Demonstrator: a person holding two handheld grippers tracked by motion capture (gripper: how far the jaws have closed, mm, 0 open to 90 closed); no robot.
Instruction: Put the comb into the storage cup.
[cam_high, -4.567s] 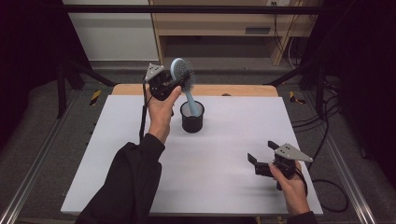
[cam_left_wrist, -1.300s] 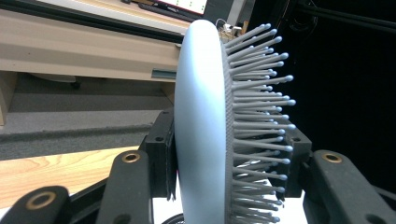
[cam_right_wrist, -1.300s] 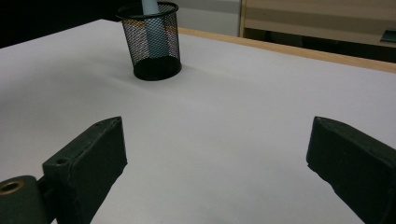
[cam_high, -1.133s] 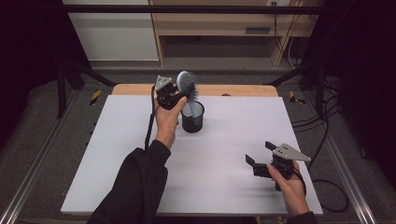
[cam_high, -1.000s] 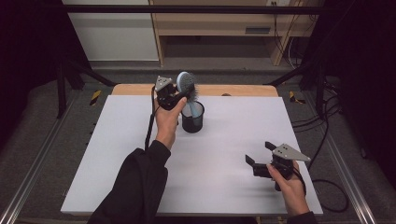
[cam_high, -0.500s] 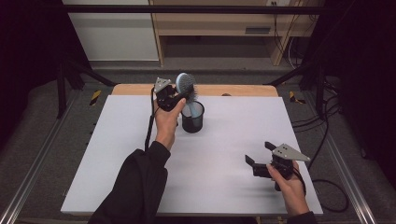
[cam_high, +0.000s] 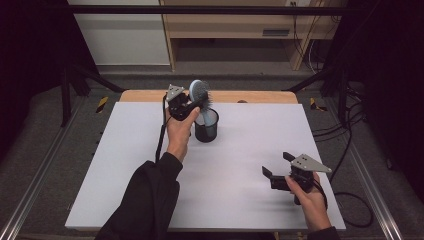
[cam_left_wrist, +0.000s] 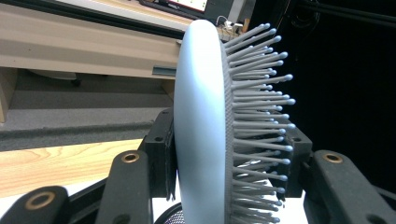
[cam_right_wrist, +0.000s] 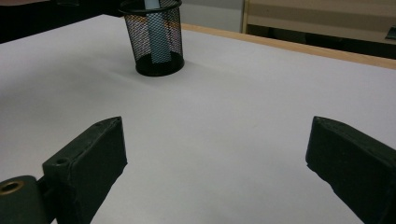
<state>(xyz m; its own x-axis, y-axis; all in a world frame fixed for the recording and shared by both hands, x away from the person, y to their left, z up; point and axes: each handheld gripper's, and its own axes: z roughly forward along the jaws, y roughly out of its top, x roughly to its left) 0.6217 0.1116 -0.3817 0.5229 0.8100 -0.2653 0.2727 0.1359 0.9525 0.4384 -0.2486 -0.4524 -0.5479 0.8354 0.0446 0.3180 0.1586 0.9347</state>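
Note:
A pale blue hairbrush (cam_high: 199, 92) stands upright with its handle down inside a black mesh cup (cam_high: 206, 128) at the back middle of the white table (cam_high: 125, 165). My left gripper (cam_high: 194, 103) is shut on the brush head just above the cup. In the left gripper view the brush (cam_left_wrist: 201, 116) sits edge-on between the jaws, bristles to the right. My right gripper (cam_high: 276, 165) rests open near the front right, nothing between its jaws. In the right gripper view the cup (cam_right_wrist: 140, 32) stands far ahead, with the blue handle (cam_right_wrist: 158, 42) visible through the mesh.
A wooden strip (cam_high: 260, 96) runs along the table's back edge. Beyond it stands a wooden shelf unit (cam_high: 240, 30). Cables (cam_high: 350, 145) lie on the floor to the right. Metal rails (cam_high: 30, 190) flank the table.
Since 4.6 s ago the left gripper has lowered the brush, sinking its handle deeper into the cup. In the last second it barely shifted. The right gripper stayed put.

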